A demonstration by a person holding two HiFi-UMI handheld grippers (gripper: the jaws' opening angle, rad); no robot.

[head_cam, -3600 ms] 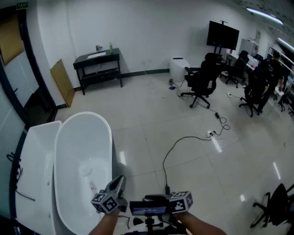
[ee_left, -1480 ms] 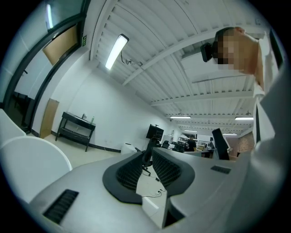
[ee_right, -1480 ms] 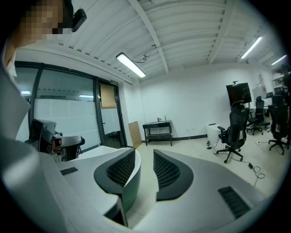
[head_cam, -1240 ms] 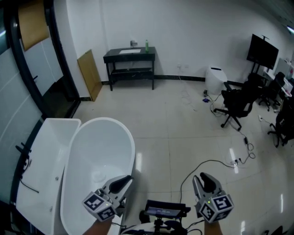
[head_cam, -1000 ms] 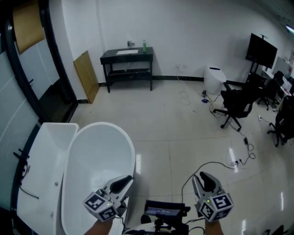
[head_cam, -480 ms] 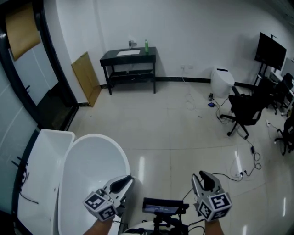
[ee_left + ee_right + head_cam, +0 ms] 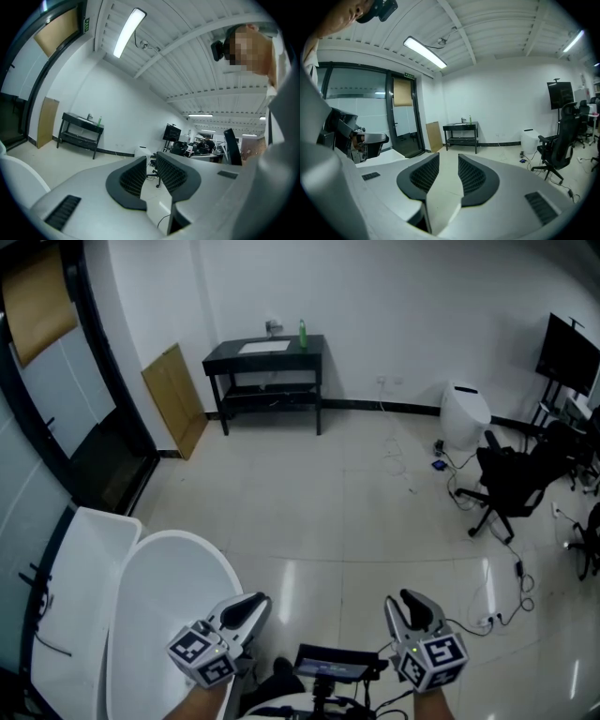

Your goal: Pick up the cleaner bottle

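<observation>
At far left, a dark-framed glass wall (image 7: 89, 399), with a green sign (image 7: 409, 75) above its door, too small to read. Near left, a white bathtub (image 7: 192, 542) with a curved rim, a white rectangular tray (image 7: 80, 568) just beside it on the left. Just right of the tub's rim, at the near edge, the left gripper (image 7: 247, 606): fingers drawn narrow, only a slit between the ribbed pads, nothing in it. Square black-and-white marker on its cube; no lettering to read.

Against the far wall, a brown board (image 7: 173, 395) leaning upright, then a black surface (image 7: 225, 356) on thin legs with a lower shelf. On that surface, near its right end and upright, the green cleaner bottle (image 7: 302, 332), well apart from both grippers, label too small to read. A pale flat patch and a small metallic thing to its left.

Between the grippers and the surface, wide pale tiled floor (image 7: 328, 493), glossy.

Near centre-right, the right gripper (image 7: 412, 604): fingers likewise pulled together to a slim gap, holding nothing. Marker squares on its cube.

Farther right, a white bin (image 7: 466, 415) by the wall, loose cables (image 7: 518, 568) trailing over the tiles, a black office chair (image 7: 511, 482), and a dark screen (image 7: 569, 351) at the far right edge.
</observation>
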